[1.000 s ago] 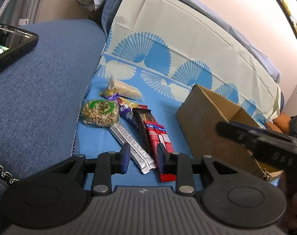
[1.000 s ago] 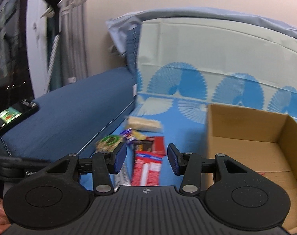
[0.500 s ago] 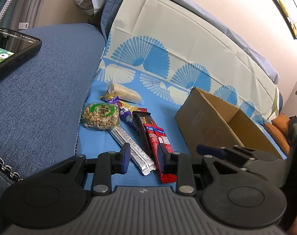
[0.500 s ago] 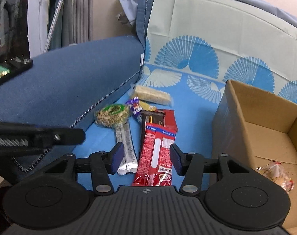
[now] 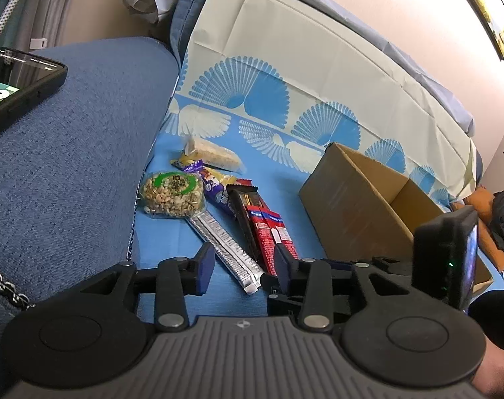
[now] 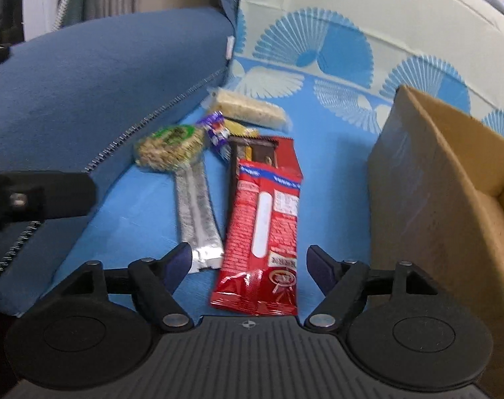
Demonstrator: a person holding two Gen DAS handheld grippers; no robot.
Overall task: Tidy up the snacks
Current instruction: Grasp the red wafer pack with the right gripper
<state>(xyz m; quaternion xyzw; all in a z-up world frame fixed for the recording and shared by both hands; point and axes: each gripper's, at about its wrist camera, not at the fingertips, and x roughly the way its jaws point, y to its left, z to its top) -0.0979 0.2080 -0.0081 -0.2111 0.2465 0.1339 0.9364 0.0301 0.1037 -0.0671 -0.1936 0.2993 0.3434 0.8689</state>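
Right wrist view: my right gripper (image 6: 248, 264) hovers low over the red snack packet (image 6: 263, 229), its jaws opening wide, one on each side of the packet's near end without pressing it. The packet is a long, flat, glossy foil wrapper, red with a white stripe and a blue band, crimped at the near end. Its long axis runs away from me, near end under my fingers, far end toward a dark chocolate bar (image 6: 250, 153) it partly overlaps. Just left lies a silver foil stick (image 6: 197, 209), roughly parallel to it, its far end under a round clear-wrapped nut cake (image 6: 169, 148) with a green label. Beyond are a purple wrapper (image 6: 215, 129) and a pale rice bar (image 6: 248, 109) lying crosswise. All rest on a smooth blue sheet (image 6: 335, 166) with white fan patterns, between a woven blue cushion (image 6: 102, 83) and an open cardboard box (image 6: 435, 183).

Left wrist view: my left gripper (image 5: 243, 267) is partly open, jaws opening, empty above the silver stick's near end. A black phone (image 5: 16, 83) lies on the cushion.
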